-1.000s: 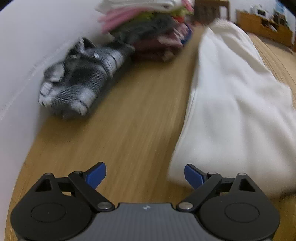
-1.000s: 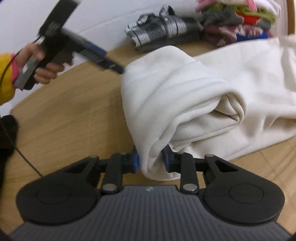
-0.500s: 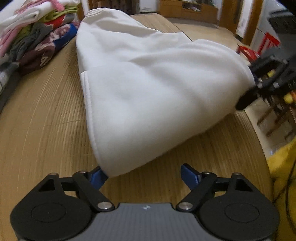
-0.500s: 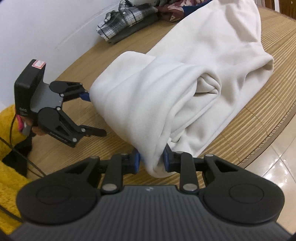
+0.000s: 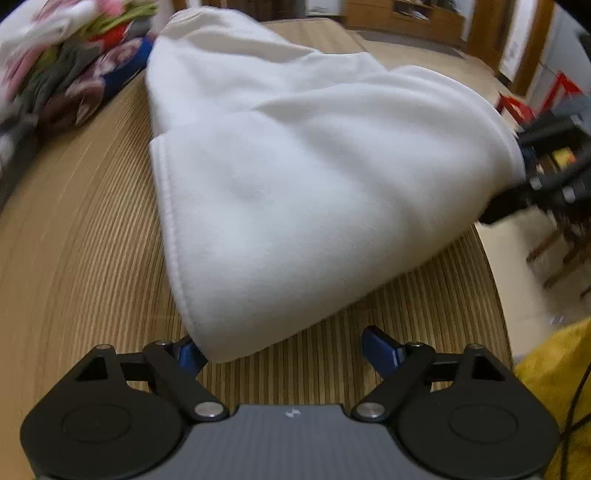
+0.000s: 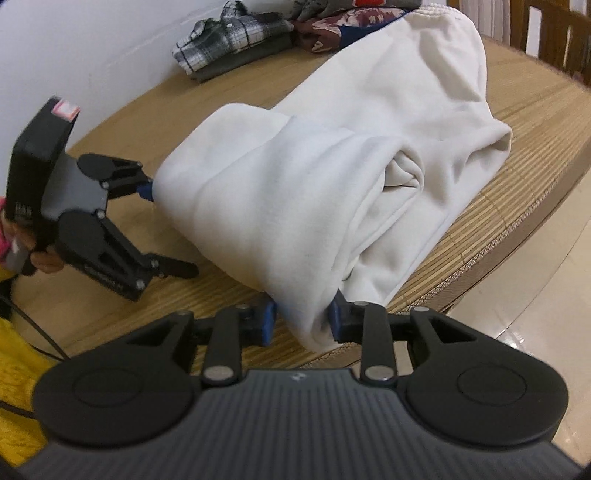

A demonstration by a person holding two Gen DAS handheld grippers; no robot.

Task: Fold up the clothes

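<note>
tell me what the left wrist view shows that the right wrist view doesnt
Only the left wrist view: the hemmed near corner of the white garment beside one blue pad of the open left gripper, a red chair and wooden cabinets behind.

Only the right wrist view: the right gripper shut on a bunched fold of the garment, the plaid shirt by the wall, and the hand holding the left gripper.

Both: the garment, the slatted wooden table and the floral clothing at its far end.
</note>
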